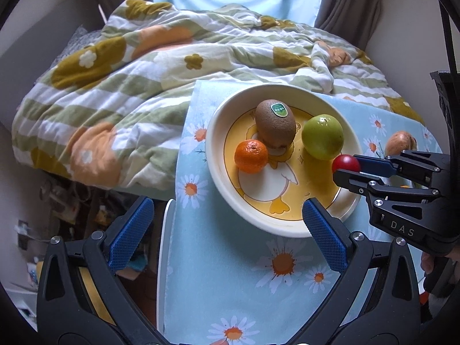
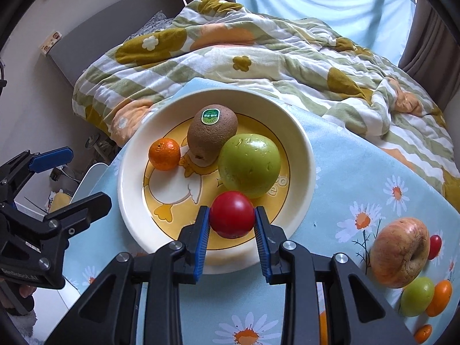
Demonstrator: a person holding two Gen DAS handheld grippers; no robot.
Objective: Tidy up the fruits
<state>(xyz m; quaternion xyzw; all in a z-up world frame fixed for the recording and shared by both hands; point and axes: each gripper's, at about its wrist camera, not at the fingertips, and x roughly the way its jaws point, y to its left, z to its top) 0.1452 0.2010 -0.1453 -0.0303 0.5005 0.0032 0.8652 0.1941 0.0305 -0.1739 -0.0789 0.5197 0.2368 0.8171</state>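
Figure: right wrist and left wrist views, read from near to far. Nearest you, the right gripper (image 2: 231, 224) pinched the cherry tomato (image 2: 231, 214) across its widest part, one blue pad on each side, and held it over the near rim of the plate (image 2: 129, 149). You should have judged this fruit light, smooth-skinned and easily bruised or split; a gentle hold at the equator, as shown, looked the safest, since the glossy skin could slip from a harder squeeze. The left gripper (image 1: 227, 230) stood spread and empty at the near left of the plate, over the daisy-print cloth (image 1: 230, 287).

On the plate, the mandarin (image 2: 164, 154) lay left, the kiwi (image 2: 212, 134) behind centre and the green apple (image 2: 249, 165) right, the kiwi and apple apparently touching. Open room remained on the near-left duck picture, just ahead of the tomato. The raised rim would probably stop a rolling fruit.

To the near right, off the plate, a reddish apple (image 2: 399, 251) and several smaller fruits waited on the cloth. Farther off, the cloth ended against the rumpled quilt (image 2: 287, 57), soft ground where fruit could roll.
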